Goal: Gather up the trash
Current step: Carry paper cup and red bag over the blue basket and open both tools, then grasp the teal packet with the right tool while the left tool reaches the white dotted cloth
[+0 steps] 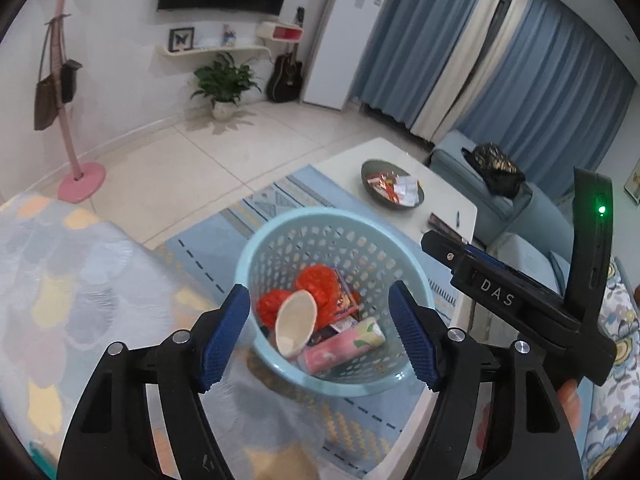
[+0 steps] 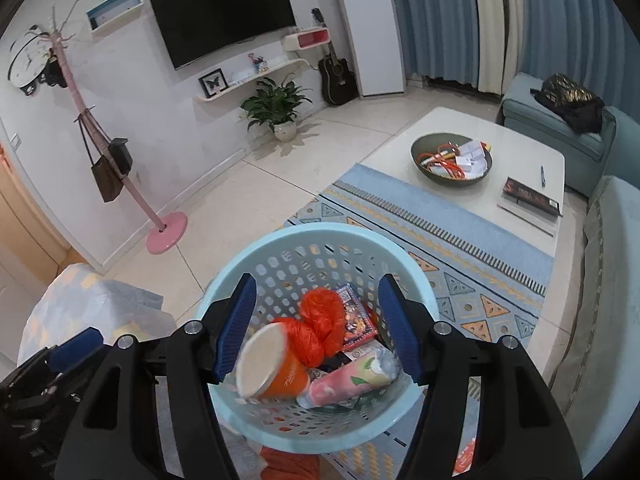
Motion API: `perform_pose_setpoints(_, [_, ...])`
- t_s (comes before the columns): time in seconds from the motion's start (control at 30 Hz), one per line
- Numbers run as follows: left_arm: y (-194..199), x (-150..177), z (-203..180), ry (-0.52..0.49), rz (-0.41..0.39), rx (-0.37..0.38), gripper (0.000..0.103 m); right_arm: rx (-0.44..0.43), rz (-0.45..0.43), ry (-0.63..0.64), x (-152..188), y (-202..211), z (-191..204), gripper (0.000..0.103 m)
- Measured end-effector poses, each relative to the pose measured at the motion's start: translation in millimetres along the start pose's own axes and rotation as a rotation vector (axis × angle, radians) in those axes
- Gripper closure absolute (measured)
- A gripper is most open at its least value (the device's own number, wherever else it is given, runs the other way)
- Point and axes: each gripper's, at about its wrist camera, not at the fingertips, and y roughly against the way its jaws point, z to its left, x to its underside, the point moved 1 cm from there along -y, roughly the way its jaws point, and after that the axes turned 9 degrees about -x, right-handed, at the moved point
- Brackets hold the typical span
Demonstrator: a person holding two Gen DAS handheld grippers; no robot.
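Observation:
A light blue perforated basket (image 1: 280,236) (image 2: 280,240) stands on the patterned rug. Inside lie an orange paper cup (image 1: 295,328) (image 2: 272,368), a crumpled orange plastic bag (image 1: 316,284) (image 2: 324,320), a pink bottle (image 1: 344,346) (image 2: 352,380) and a printed wrapper (image 2: 356,316). My left gripper (image 1: 320,338) is open and empty above the basket's near rim. My right gripper (image 2: 318,326) is open and empty over the basket; its body shows at the right of the left wrist view (image 1: 520,300).
A white coffee table (image 2: 520,140) carries a dark bowl (image 2: 452,160) of small items, a book (image 2: 530,196) and a pen (image 2: 543,176). A blue sofa (image 2: 608,280) is on the right, a padded seat (image 1: 60,280) on the left. A pink coat stand (image 2: 166,232) and potted plant (image 2: 276,108) stand farther off.

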Motion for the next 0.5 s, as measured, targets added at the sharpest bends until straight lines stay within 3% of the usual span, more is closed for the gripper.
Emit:
perform_pose_setpoints(0.23, [54,8,31,0.061,-0.107,-0.027,0.033,-0.073,-0.045,0.091,2,23,51,0.041])
perform_pose_setpoints(0.5, [122,16,85,0.156,-0.232,-0.125,0.030,-0.196,-0.083,0.217,17,51,125,0.035])
